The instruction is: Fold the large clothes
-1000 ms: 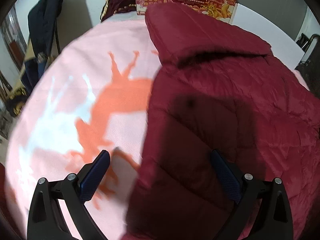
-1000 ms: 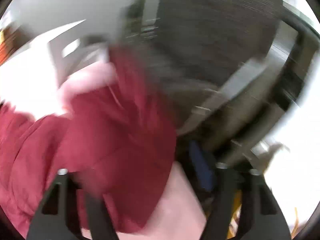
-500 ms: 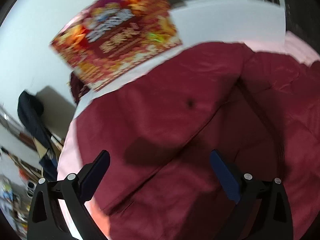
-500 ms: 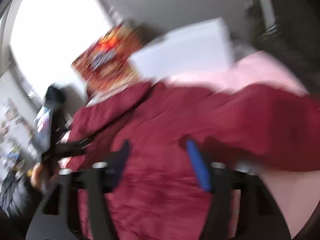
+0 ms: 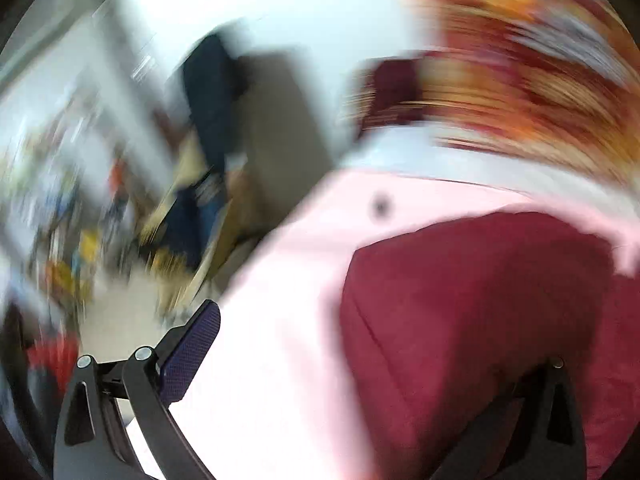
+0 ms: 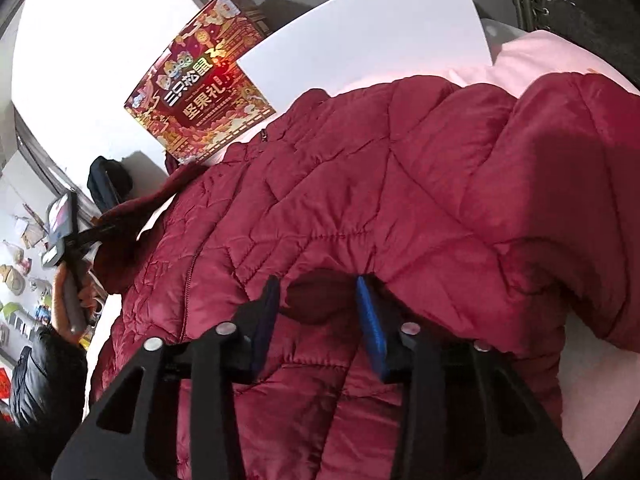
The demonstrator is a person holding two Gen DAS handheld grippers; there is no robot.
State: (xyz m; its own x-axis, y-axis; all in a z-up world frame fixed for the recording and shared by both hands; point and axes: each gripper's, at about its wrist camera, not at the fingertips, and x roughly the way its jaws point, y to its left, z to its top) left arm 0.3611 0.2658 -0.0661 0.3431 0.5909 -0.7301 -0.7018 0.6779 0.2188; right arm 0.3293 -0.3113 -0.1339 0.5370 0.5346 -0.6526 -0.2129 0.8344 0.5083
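Note:
A dark red quilted jacket lies spread on a pink cover. My right gripper is partly closed, its blue pads either side of a bunched fold of the jacket. In the blurred left wrist view the jacket fills the lower right on the pink cover. My left gripper has its jaws wide apart; the left finger is over the pink cover and the right finger is hidden behind red fabric. The left gripper also shows in the right wrist view at the jacket's far left edge.
A red and gold gift box stands at the far edge beside a white board. A dark garment hangs on a chair beyond the bed's left side. Cluttered shelves and floor lie at the left.
The left wrist view has swung left, from the jacket's middle to its left edge and the room. The right gripper has come down onto the jacket and narrowed around a fold.

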